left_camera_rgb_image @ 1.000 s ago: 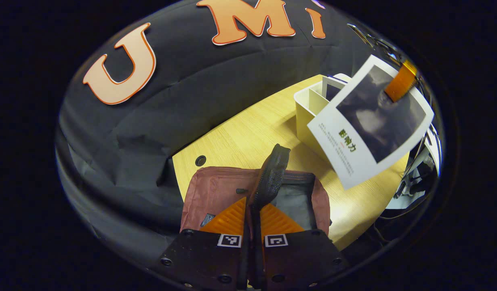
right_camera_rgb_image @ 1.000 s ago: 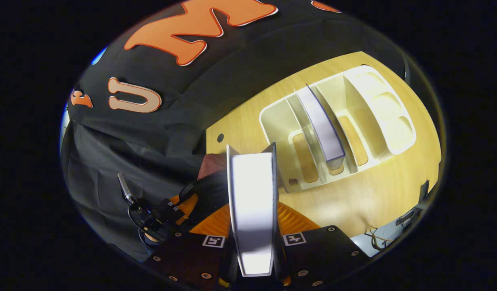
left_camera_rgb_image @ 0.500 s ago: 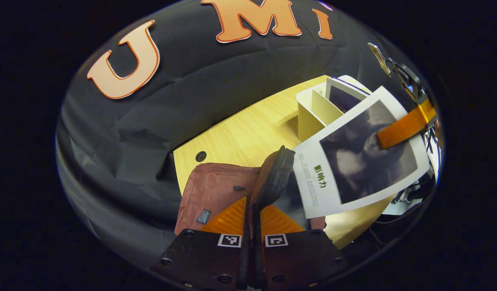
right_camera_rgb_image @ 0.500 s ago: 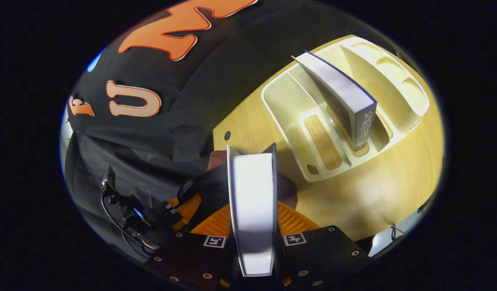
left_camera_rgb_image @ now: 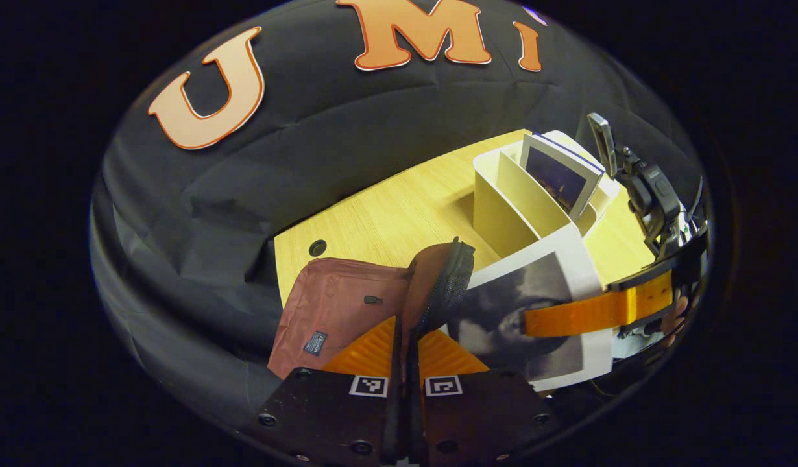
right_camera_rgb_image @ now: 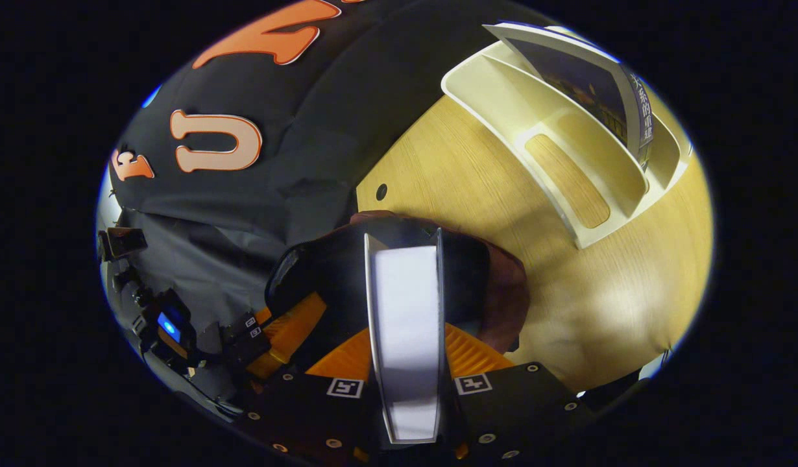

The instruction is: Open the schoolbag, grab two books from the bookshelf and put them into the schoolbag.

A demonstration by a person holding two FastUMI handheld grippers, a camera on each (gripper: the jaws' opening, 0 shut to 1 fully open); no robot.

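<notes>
A dusty-red schoolbag (left_camera_rgb_image: 337, 295) lies on the wooden table with its zipped mouth held up. My left gripper (left_camera_rgb_image: 406, 337) is shut on the edge of the bag's flap (left_camera_rgb_image: 438, 285). My right gripper (right_camera_rgb_image: 405, 324) is shut on a white book (right_camera_rgb_image: 404, 311), which points down into the bag's dark opening (right_camera_rgb_image: 334, 272). In the left gripper view that book (left_camera_rgb_image: 535, 311) shows its grey photo cover, low beside the flap, with a finger (left_camera_rgb_image: 593, 310) of the right gripper across it. A second book (left_camera_rgb_image: 561, 175) stands in the cream bookshelf (left_camera_rgb_image: 509, 201).
The cream bookshelf (right_camera_rgb_image: 568, 162) has several slots and sits on the table to the right of the bag; the second book (right_camera_rgb_image: 587, 84) leans in it. A round cable hole (left_camera_rgb_image: 317, 247) is in the tabletop behind the bag. Black cloth hangs behind.
The right gripper has carried the white book down and leftwards from above the bookshelf to the bag's mouth. The left gripper has kept hold of the flap.
</notes>
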